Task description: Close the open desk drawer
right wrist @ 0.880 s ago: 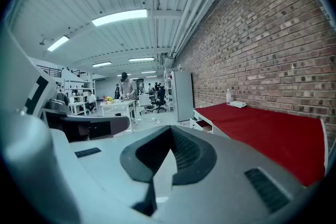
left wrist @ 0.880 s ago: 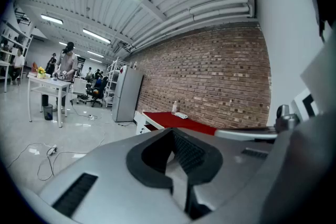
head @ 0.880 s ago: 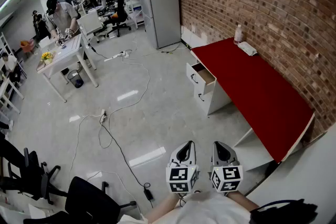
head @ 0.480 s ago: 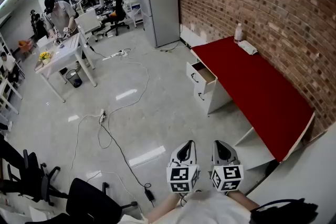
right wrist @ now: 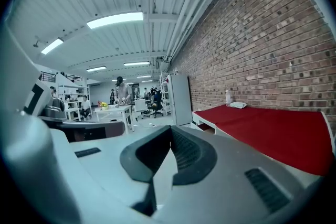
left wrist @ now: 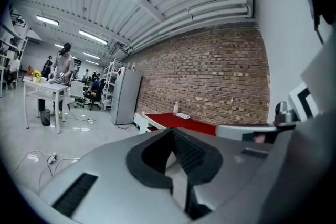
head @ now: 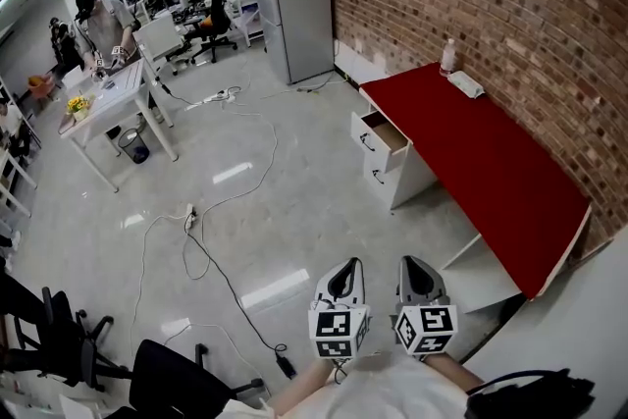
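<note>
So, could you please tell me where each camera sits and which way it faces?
Head view: on the person's head, steeply down at the red-topped desk with open white drawer; left gripper, right gripper below.
Left gripper view: rides the left gripper, along its shut jaws toward the brick wall.
Right gripper view: rides the right gripper, along its shut jaws, desk at right.
All three share the desk.

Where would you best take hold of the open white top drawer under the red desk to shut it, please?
Probably by the dark handle on its white front panel, approaching from the grey floor side: the open white drawer juts out that way, front facing outward.
</note>
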`<state>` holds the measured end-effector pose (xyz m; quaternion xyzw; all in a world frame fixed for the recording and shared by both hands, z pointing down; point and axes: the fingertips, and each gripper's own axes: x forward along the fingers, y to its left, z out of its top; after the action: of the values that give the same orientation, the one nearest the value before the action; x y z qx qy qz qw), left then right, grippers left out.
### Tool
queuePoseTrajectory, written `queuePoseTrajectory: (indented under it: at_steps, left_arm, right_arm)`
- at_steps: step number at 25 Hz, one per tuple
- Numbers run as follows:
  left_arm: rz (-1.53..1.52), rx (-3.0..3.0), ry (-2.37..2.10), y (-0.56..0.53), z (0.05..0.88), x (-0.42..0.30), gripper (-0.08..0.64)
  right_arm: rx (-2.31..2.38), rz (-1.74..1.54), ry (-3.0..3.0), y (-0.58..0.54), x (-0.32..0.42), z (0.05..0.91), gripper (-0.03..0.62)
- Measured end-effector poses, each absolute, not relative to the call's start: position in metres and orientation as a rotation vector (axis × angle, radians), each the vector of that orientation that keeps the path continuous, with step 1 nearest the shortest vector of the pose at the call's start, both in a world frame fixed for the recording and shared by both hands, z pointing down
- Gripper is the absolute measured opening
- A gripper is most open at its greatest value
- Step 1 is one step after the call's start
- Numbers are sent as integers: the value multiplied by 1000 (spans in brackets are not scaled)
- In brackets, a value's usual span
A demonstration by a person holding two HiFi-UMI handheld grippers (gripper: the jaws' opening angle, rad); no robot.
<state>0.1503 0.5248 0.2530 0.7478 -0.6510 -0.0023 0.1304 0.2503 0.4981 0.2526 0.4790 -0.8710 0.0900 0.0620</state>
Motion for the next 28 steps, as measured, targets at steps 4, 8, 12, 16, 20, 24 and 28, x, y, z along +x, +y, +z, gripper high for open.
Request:
queuePoseTrajectory:
  at_steps: [4,8,12,16,20,24,28]
  left_arm:
    - [32,2189,-1904,521,256,141,8]
    - [55,2184,-1900,515,263,135,8]
    - [70,2189,-1903,498,266,134,8]
    - [93,2201,-1905,476,269,134,8]
    - [105,2197,-1908,446,271,127,9]
    - [110,2184,-1925,413,269,120,8]
    - [118,2168,-1925,386,269,117,9]
  right_arm:
    - [1443,288,-2621,495,242,259,-2]
    - [1441,303,-2613,491,236,265,-2]
    - [1450,304,-2609,474,235,269,-2]
    - [1459,311,-2604,450,235,273,-2]
    - [1458,324,-2611,420,226,274,-2]
    - [1452,332,-2617,386,220,273,-2]
    - [1441,340,-2616,359,216,271,-2]
